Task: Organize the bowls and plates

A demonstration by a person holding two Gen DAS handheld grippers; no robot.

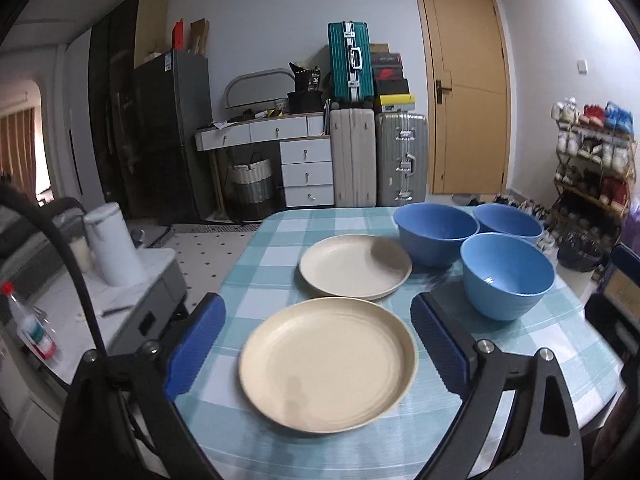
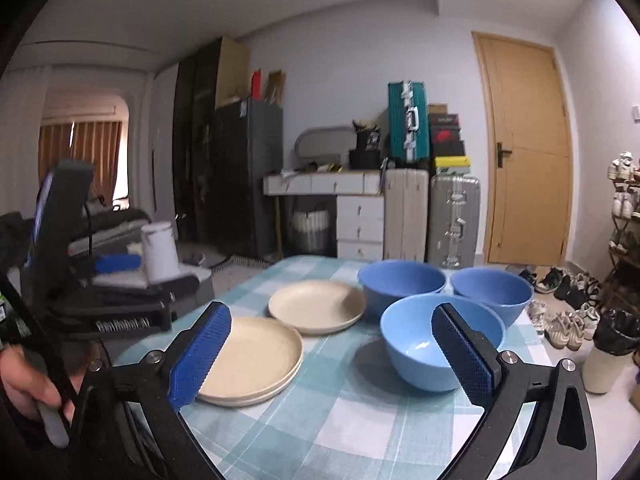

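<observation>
Left wrist view: left gripper (image 1: 318, 342) jaws apart over near plate (image 1: 328, 364), possibly two stacked. Right gripper (image 2: 332, 354) jaws apart. Three empty bowls (image 1: 506, 280) toward desk (image 1: 256, 276) far-right corner.

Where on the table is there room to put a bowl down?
Bare tablecloth lies in front of the near bowl, between it and the near plate. It's crowded at the far side, where two more bowls sit beside the far plate.

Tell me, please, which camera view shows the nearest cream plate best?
The left wrist view: the near plate lies whole between the open fingers. In the right wrist view a blue finger hides part of that plate.
</observation>
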